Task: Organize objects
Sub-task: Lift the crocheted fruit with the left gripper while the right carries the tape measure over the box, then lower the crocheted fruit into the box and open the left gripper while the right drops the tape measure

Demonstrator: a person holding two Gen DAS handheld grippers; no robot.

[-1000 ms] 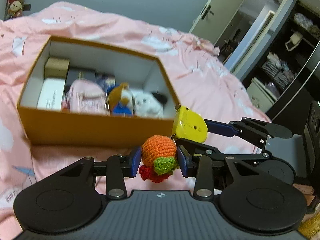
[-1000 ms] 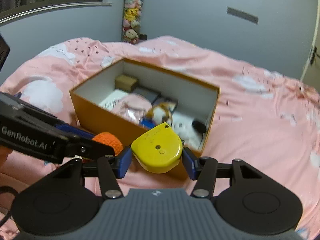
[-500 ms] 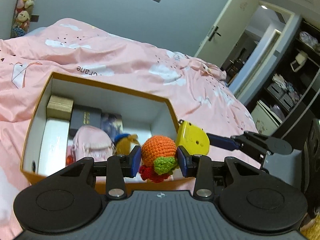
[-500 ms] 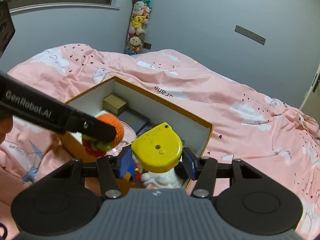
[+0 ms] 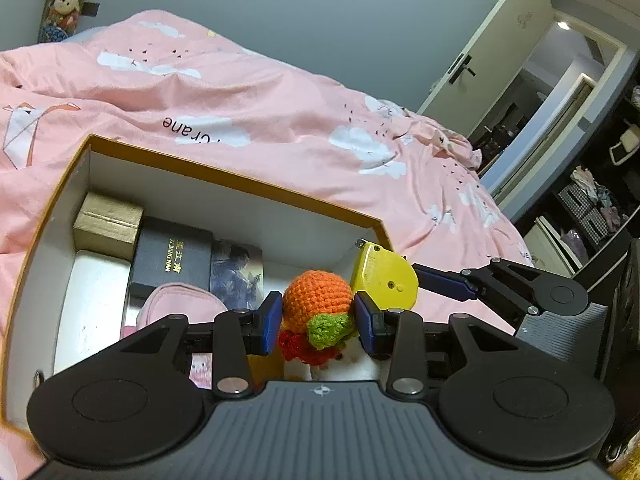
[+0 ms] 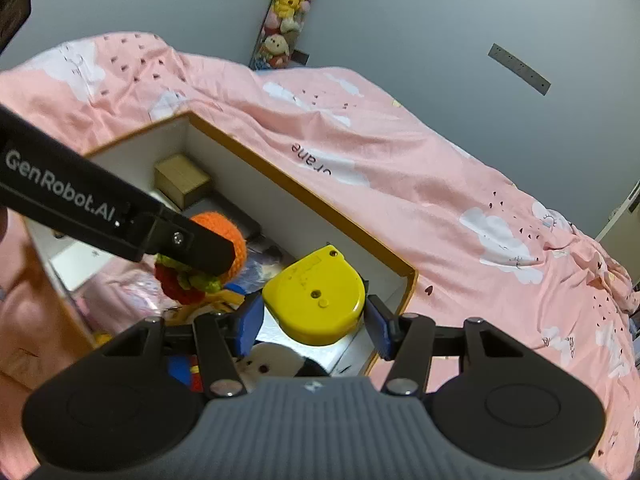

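Left hand-held gripper (image 5: pixel 316 322) clamps orange crocheted yarn fruit (image 5: pixel 318 300), right hand-held gripper (image 6: pixel 314 324) clamps flat yellow plastic tape measure (image 6: pixel 316 304); both hover over the orange cardboard box's (image 5: pixel 256 188) right end, free floor directly below.

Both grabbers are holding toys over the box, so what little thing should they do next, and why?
Probably lower a little, then let go. The left gripper is shut on the crochet orange and the right gripper on the yellow tape measure, both hanging over the right end of the orange box. Toys already lie below, so a short, gentle drop looks safest.
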